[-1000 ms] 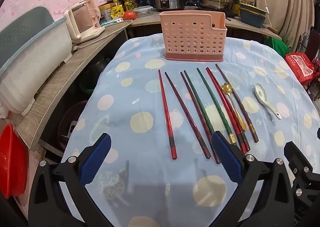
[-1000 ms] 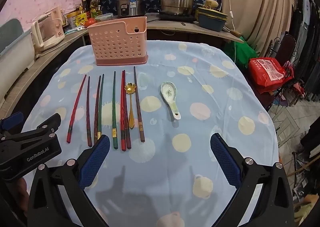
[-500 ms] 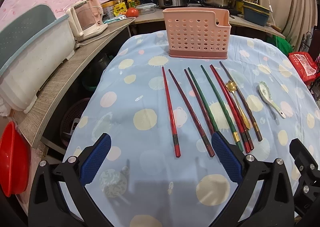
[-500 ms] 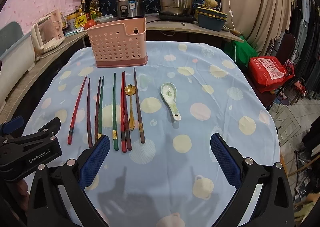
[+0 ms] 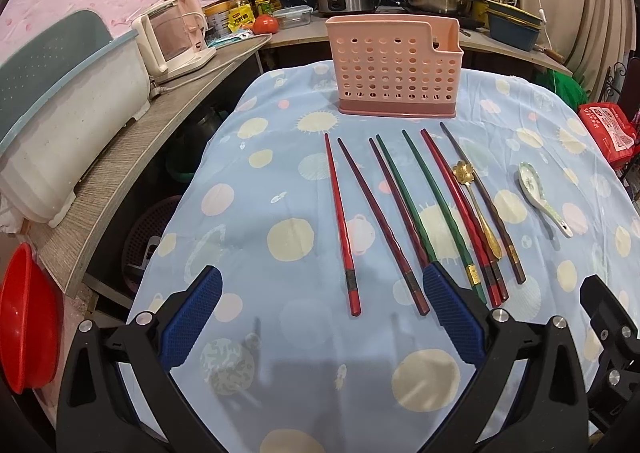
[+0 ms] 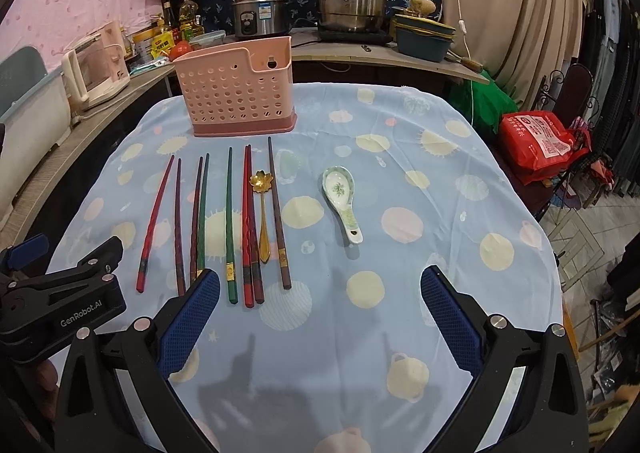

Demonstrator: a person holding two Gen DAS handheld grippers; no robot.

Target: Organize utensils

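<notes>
A pink perforated utensil holder point(image 5: 394, 65) point(image 6: 236, 93) stands empty at the far side of the table. Several red, dark red and green chopsticks point(image 5: 416, 209) point(image 6: 228, 217) lie side by side in front of it, with a gold flower spoon point(image 5: 476, 205) point(image 6: 262, 209) among them. A white ceramic spoon point(image 5: 540, 197) point(image 6: 342, 199) lies to their right. My left gripper point(image 5: 320, 317) is open and empty, just short of the chopsticks' near ends. My right gripper point(image 6: 320, 317) is open and empty, near the table's front edge.
The table has a blue dotted cloth point(image 5: 280, 237). A wooden counter point(image 5: 120, 157) with a kettle point(image 5: 176, 37) and a white tub runs along the left. Pots point(image 6: 352, 9) stand on the back counter. A red bag point(image 6: 540, 141) sits off the right edge.
Both grippers have drawn back and risen slightly, so the holder and utensils sit a little lower in both views. Nothing on the table has moved.
</notes>
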